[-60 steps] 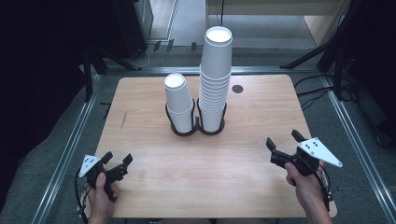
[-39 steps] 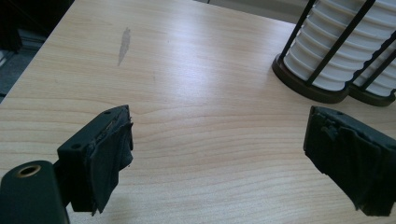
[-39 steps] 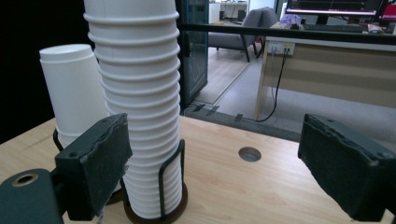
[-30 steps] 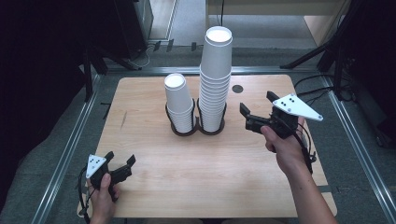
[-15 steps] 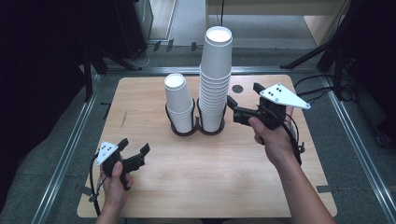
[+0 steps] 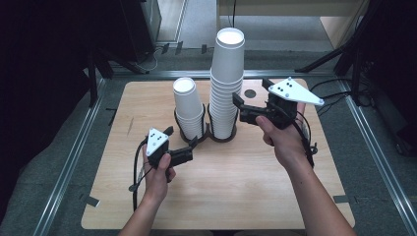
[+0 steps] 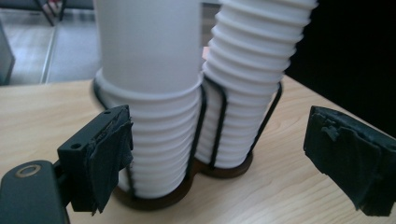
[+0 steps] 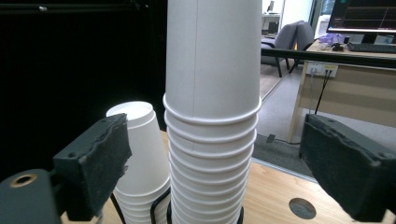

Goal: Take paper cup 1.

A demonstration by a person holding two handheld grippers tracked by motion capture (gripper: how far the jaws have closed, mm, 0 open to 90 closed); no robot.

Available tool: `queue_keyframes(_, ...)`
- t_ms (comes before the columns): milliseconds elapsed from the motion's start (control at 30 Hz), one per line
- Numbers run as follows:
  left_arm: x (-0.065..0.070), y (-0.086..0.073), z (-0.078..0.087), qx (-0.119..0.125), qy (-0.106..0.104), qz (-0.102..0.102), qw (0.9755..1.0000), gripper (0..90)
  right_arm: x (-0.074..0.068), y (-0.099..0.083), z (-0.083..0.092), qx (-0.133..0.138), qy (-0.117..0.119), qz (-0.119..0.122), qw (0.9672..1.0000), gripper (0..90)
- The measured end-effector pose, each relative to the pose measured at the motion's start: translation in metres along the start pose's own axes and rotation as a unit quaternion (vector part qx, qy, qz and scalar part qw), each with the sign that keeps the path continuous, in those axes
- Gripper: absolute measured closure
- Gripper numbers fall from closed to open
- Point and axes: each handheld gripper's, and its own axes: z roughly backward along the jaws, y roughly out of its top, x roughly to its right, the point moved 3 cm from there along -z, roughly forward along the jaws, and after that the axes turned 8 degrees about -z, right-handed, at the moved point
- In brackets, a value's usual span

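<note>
**Closing in on the cup stacks from both sides**

Reaching toward the tall cup stack (image 6: 227,83), the right hand-held gripper (image 6: 239,109) hung just beside its upper middle, jaws spread wide and holding nothing. In the right gripper view the tall stack (image 8: 212,116) stood between the two black jaws, which were clear of its sides, with the top cup's rim about level with them. The short cup stack (image 6: 188,109) stood just to the left of the tall one, both seated in a black wire holder (image 6: 206,133) near the far middle of the wooden surface (image 6: 231,191).

The left hand-held gripper (image 6: 193,143) sat low, near the base of the short stack, also wide open and empty. Its own view showed the short stack (image 7: 154,116) just beyond its left jaw and the holder's wire (image 7: 212,135) between the two stacks.

The step in hand appeared to be the approach: the right gripper lining up to take cups off the tall stack while the left moved in to steady the holder or lower cups. The next move likely called for easing the right gripper forward until its pads bracketed one cup's wall, closing gently so the paper did not crush, then lifting straight up. A tilted pull could tip the tall stack.
</note>
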Motion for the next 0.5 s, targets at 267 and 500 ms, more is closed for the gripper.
queue_keyframes(267, 0.019, 0.023, -0.018, 0.008, -0.013, -0.026, 0.9996, 8.3, -0.004, 0.004, -0.008, -0.006, 0.019, 0.004, 0.9998, 4.0)
queue_keyframes(500, 0.035, 0.042, -0.035, 0.016, -0.015, -0.043, 0.9989, 8.3, -0.007, 0.014, -0.016, 0.003, 0.01, -0.003, 0.9999, 3.6)
